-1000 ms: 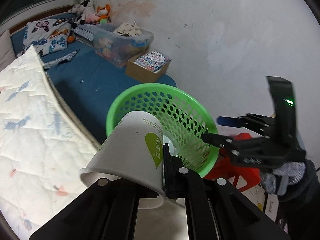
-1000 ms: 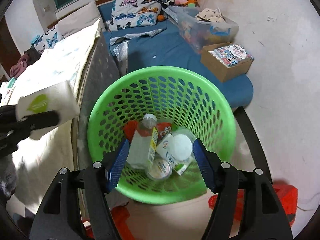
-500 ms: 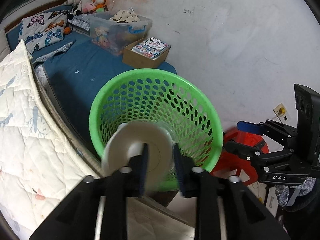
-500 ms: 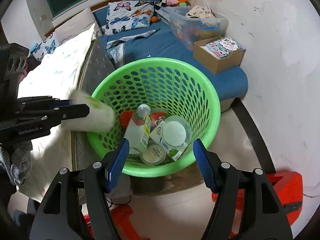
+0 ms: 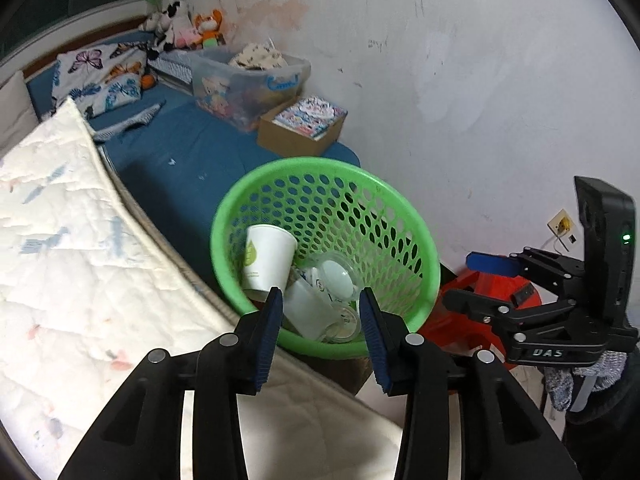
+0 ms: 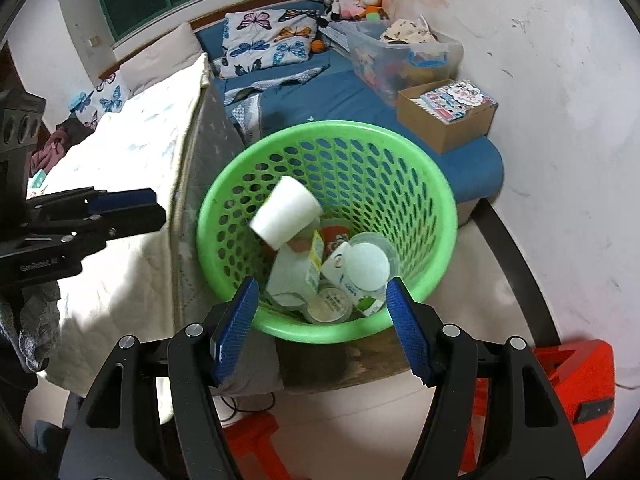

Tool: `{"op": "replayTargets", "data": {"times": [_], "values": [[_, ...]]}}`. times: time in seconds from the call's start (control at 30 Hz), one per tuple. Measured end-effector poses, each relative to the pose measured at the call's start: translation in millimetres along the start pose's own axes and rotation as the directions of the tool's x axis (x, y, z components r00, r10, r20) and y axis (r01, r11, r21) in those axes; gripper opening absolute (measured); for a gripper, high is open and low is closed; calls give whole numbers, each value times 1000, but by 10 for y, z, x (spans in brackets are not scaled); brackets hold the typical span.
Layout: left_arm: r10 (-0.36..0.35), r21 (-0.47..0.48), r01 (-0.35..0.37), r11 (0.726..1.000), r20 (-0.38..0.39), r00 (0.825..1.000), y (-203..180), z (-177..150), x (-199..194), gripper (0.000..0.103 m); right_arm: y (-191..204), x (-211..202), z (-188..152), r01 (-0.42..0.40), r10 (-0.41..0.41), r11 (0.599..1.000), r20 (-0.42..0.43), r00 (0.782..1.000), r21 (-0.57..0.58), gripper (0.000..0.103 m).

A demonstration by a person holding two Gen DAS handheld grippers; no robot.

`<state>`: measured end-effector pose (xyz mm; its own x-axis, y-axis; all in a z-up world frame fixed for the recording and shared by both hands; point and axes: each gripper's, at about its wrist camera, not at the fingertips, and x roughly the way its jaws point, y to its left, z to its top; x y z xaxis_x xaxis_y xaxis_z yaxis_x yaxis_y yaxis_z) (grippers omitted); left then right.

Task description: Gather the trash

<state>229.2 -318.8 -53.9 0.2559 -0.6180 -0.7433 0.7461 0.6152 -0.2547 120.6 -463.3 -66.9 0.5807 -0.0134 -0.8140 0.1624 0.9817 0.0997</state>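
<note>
A green perforated basket (image 5: pixel 400 208) (image 6: pixel 432 184) stands beside the bed. A white paper cup (image 5: pixel 266 258) (image 6: pixel 286 212) with a green leaf mark lies inside it, bottom up, on top of a plastic bottle (image 6: pixel 294 270), a clear lidded cup (image 6: pixel 366 266) and other trash. My left gripper (image 5: pixel 320 320) is open and empty, just in front of the basket's near rim. My right gripper (image 6: pixel 320 320) is open and empty, above the basket's near rim; it also shows in the left wrist view (image 5: pixel 480 280).
A white quilted mattress (image 5: pixel 60 260) lies left of the basket. A blue bed holds a cardboard box of books (image 6: pixel 448 112), a clear storage bin (image 6: pixel 400 56) and pillows. A red stool (image 6: pixel 576 392) stands at the right by the white wall.
My left gripper opened and let go of the paper cup, which dropped into the basket. The left gripper drew back a little. The right gripper stayed open over the basket.
</note>
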Motion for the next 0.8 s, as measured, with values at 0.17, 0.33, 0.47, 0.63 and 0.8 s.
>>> {"op": "replayTargets", "data": {"times": [0.17, 0.33, 0.47, 0.63, 0.8], "values": [[39, -8, -39, 999, 56, 998, 54, -98, -320, 45, 233, -35, -52, -3, 3, 1000, 13, 1000, -26, 68], [86, -22, -84, 996, 102, 991, 126, -241, -604, 54, 455, -100, -81, -14, 15, 999, 37, 999, -39, 71], [128, -55, -121, 991, 142, 982, 220, -383, -881, 59, 596, -177, -106, -24, 25, 999, 56, 998, -24, 75], [203, -101, -186, 977, 199, 959, 347, -588, -1264, 71, 798, -274, -118, -40, 41, 999, 71, 997, -14, 80], [279, -170, -244, 955, 230, 932, 511, -800, -1597, 80, 1119, -357, -140, -53, 56, 998, 89, 994, -35, 84]]}}
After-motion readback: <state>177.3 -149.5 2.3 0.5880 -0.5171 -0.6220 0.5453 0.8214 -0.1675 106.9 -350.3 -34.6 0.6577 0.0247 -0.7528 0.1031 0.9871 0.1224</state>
